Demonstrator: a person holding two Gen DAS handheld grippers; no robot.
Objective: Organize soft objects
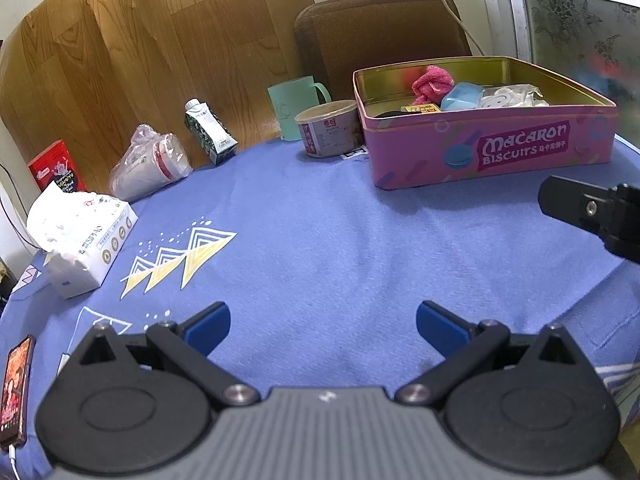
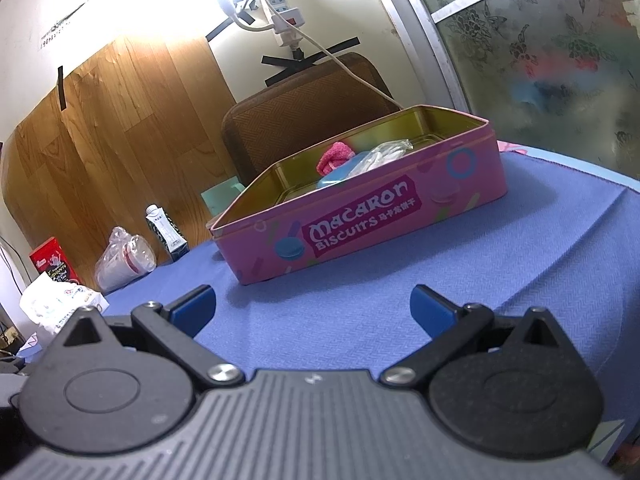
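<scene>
Trouble from here would most likely come from the clutter at the far edge of the desk [image 1: 320, 240], since both tools are empty and nothing soft lies on the bare blue cloth between them. Left gripper [image 1: 323, 328] hovers low over the cloth with its fingers spread wide, pinching nothing; right gripper [image 2: 312, 308] is likewise spread and empty, just short of the pink biscuit tin [image 1: 488, 152]. Soft things already sit inside that tin: a pink fluffy cloth [image 1: 432, 82], a light blue piece [image 1: 462, 96] and what looks like a white item in clear wrap [image 1: 510, 96], though the view is too small to be sure. A reach toward the tissue pack [image 1: 80, 236] could sweep the bagged cups [image 1: 150, 164] or tip the milk carton [image 1: 208, 132], which stands tilted. A push against the tin wall could slide it on the cloth and nudge the round tub [image 1: 328, 128] touching its corner, near the green mug [image 1: 292, 108]
</scene>
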